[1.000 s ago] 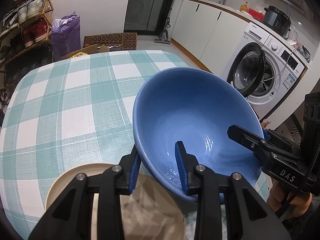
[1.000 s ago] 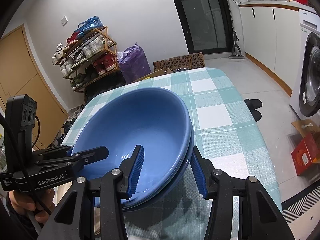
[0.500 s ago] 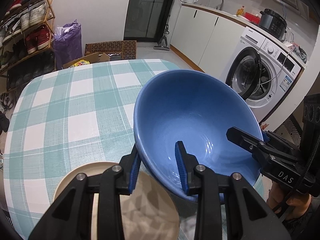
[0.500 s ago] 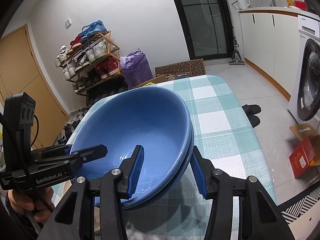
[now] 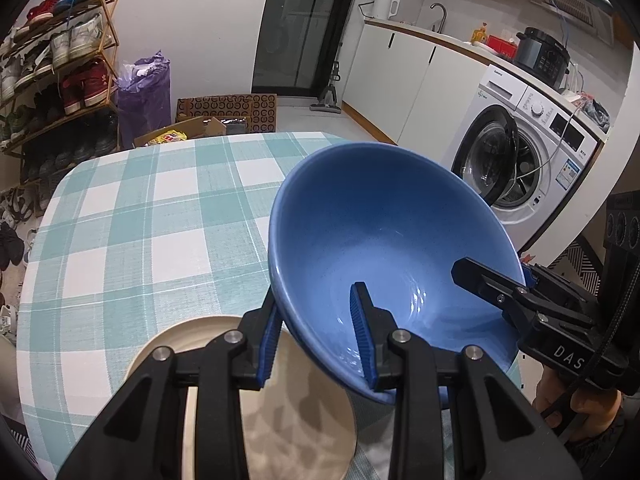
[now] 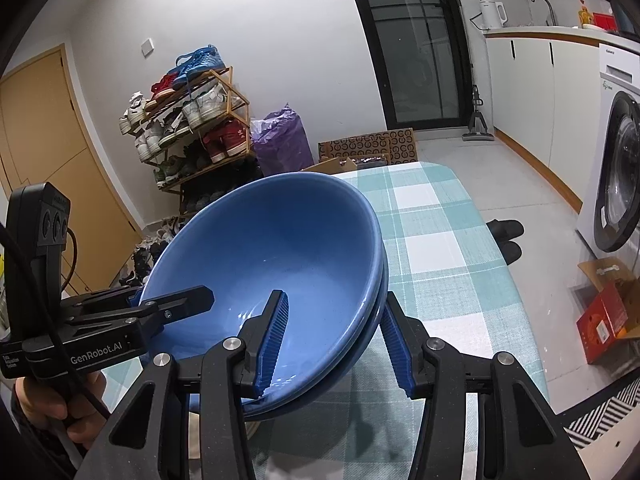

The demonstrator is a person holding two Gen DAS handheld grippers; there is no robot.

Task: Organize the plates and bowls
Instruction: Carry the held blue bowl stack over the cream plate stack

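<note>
Two nested blue bowls (image 6: 272, 256) hang tilted above the checked tablecloth (image 5: 160, 240), carried by both grippers. My left gripper (image 5: 316, 340) is shut on the near left rim of the blue bowls (image 5: 380, 240), one pad inside and one under the wall. My right gripper (image 6: 334, 344) is shut on the opposite rim, clamping both walls; it shows in the left wrist view as a black finger (image 5: 492, 284) over the rim. The left gripper (image 6: 172, 304) reaches in from the left in the right wrist view. A beige plate (image 5: 304, 408) lies on the table under my left gripper.
A washing machine (image 5: 532, 168) with its door open stands right of the table, beside white cabinets. A shoe rack (image 6: 192, 128), a purple bag (image 6: 280, 140) and cardboard boxes (image 5: 228, 110) stand beyond the far edge. Black slippers (image 6: 506, 236) and a red box (image 6: 604, 320) lie on the floor.
Both grippers have lifted the bowls together; the table and plate now sit lower and farther below. Both grips are unchanged.
</note>
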